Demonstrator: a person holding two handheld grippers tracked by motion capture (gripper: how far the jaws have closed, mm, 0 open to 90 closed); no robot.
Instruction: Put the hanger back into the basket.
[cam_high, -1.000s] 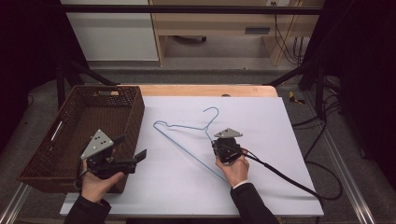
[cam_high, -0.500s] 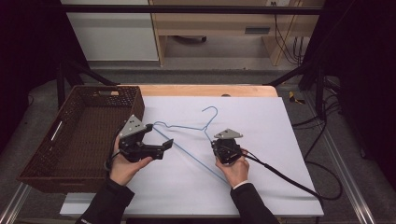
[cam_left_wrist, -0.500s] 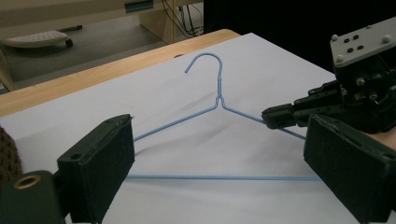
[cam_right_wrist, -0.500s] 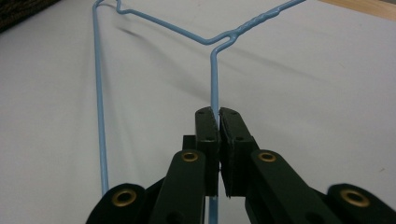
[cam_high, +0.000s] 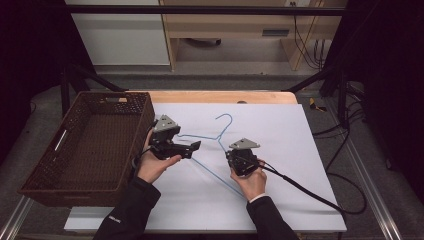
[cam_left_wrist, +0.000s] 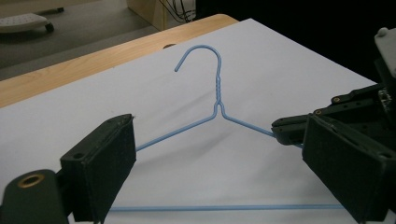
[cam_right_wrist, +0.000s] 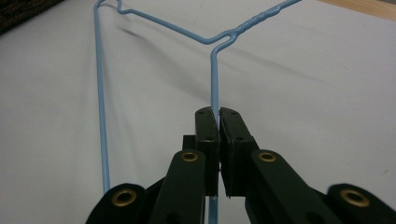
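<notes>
1. Two tongs work on one blue wire hanger that lies flat on the white sheet covering the worktop.
2. Nearest the person, the right tongs are pressed together on the hanger's right sloping arm; in the right gripper view the wire runs straight in between the two black pads, which pinch it just below the twisted neck.
3. The right hand grips the body of those tongs from behind, and a black cable trails from them toward the near right edge of the sheet.
4. Two jaws of the left tongs stand spread wide, with nothing between them; in the left gripper view they frame the hanger's neck and its left arm without touching either.
5. The left hand holds these tongs just above the hanger's left corner, near the sheet's left edge.
6. Left of that hand stands a dark woven basket, its right wall just beside the tongs.
7. Farther off, the hanger's hook points away from the person, toward the strip of bare wood at the worktop's far edge.
</notes>
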